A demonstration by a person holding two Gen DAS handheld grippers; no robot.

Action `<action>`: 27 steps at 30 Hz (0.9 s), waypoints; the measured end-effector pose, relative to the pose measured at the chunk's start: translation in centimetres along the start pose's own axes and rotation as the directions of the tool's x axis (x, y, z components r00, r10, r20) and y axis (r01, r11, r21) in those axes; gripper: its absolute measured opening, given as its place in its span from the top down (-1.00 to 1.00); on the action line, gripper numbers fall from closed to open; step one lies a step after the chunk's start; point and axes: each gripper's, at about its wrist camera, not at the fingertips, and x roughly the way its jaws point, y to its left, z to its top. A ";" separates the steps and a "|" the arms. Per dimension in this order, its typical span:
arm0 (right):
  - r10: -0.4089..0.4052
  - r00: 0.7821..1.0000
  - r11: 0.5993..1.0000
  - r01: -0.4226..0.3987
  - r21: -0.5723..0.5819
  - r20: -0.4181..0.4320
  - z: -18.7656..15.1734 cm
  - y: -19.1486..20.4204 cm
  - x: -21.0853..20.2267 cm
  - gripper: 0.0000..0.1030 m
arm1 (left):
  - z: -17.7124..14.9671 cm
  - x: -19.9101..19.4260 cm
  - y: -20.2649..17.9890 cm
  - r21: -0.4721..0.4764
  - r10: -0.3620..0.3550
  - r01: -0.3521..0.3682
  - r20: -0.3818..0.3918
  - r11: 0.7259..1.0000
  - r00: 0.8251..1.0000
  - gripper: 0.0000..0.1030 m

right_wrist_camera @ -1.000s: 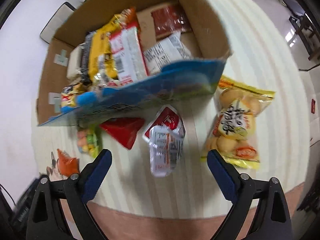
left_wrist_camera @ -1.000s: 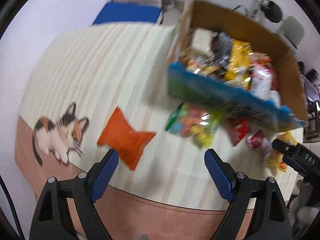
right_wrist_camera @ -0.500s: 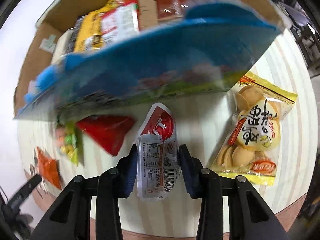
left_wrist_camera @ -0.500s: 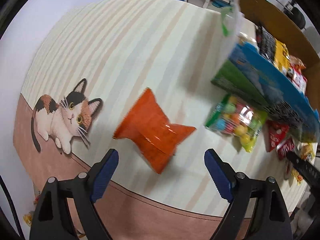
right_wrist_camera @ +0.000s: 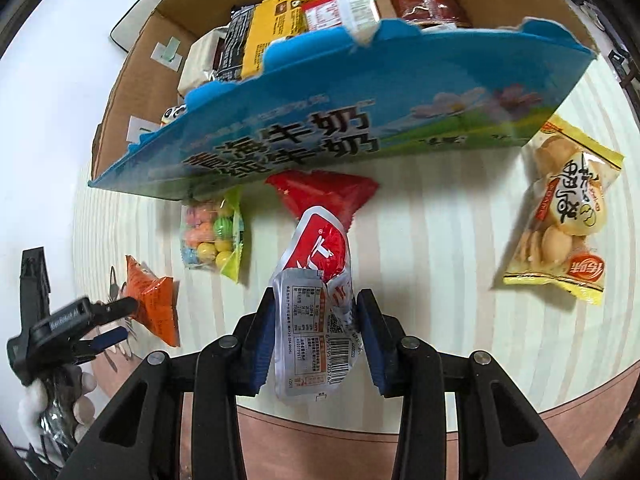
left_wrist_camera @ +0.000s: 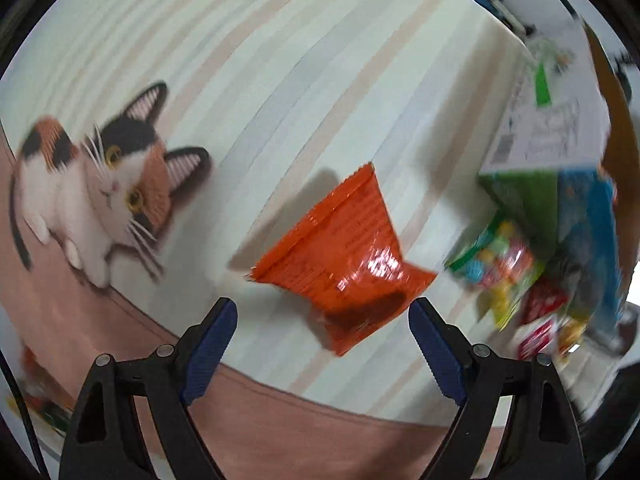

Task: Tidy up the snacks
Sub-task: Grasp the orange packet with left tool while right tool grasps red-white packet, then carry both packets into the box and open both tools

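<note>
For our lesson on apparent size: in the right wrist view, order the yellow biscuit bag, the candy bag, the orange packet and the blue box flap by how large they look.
1. Blue box flap
2. Yellow biscuit bag
3. Candy bag and orange packet: look alike, so unranked; the orange packet is partly hidden by the left gripper.

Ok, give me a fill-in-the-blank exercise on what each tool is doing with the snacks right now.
1. The right tool is shut on the red and ____ packet.
2. The left tool is ____, with the orange packet lying ahead of it.
3. The tablecloth shows a picture of a ____.
4. The cardboard box has a ____ front flap.

Missing words: white; open; cat; blue
</note>
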 end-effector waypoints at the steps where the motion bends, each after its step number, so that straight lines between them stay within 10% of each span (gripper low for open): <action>1: -0.001 1.000 1.000 0.001 0.005 0.000 0.0 -0.4 -0.2 0.18 | 0.3 0.3 0.3 -0.034 -0.017 0.017 -0.009 0.999 1.000 -0.71; 8: -0.015 1.000 1.000 0.016 0.025 -0.012 -0.1 -0.3 0.6 0.18 | 2.5 3.0 0.3 -0.194 -0.074 0.061 -0.061 0.979 0.995 -0.71; 15: -0.026 1.000 1.000 0.027 0.017 -0.008 -0.2 -0.7 0.0 0.18 | 1.0 3.2 -3.8 0.036 0.100 -0.100 -0.008 0.994 0.995 -0.07; 27: -0.004 1.000 1.000 0.004 -0.012 0.011 -1.1 -1.3 -2.3 0.18 | -7.3 1.1 -8.8 0.332 0.168 -0.203 0.133 0.921 0.977 0.03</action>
